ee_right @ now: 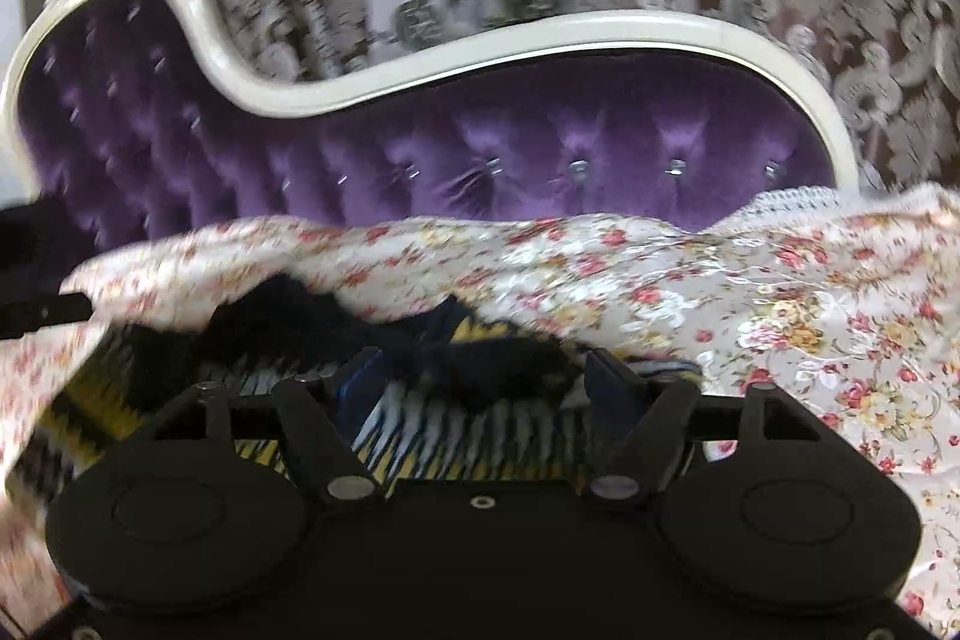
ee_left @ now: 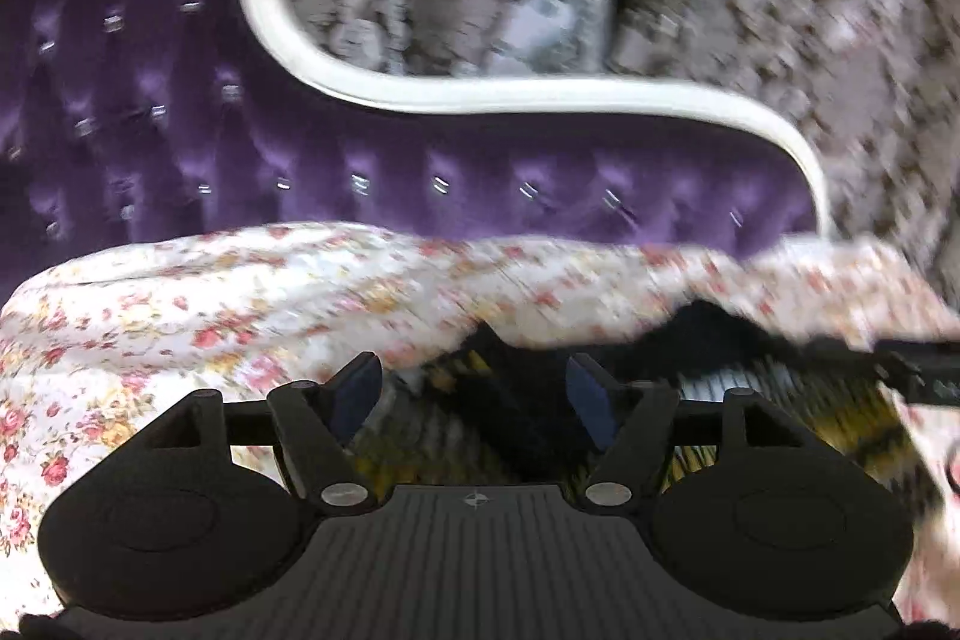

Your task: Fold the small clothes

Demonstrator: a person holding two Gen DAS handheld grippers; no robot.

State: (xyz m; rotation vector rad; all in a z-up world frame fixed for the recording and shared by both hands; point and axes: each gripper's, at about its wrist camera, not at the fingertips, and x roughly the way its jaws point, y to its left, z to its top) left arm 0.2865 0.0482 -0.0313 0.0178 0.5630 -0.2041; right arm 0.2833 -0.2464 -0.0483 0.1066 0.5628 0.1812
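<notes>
A small striped garment [ee_right: 456, 436] in yellow, white and dark blue bands, with a dark navy collar or trim bunched on top, lies on the white bedspread printed with pink and yellow roses [ee_right: 780, 292], in front of the purple button-tufted velvet headboard with a cream frame [ee_right: 540, 154]. Both views are smeared by motion, so its exact outline is hard to read.

The left gripper [ee_left: 474, 391] hangs just above the garment with its jaws spread wide and nothing between them. The right gripper [ee_right: 480, 388] is likewise wide apart over the striped cloth, holding nothing.

The garment looks like thin, light knit: limp, quick to crumple, likely to drag the soft bedspread along. It is best pinched at two outer corners or shoulder seams, not the bunched dark middle.
</notes>
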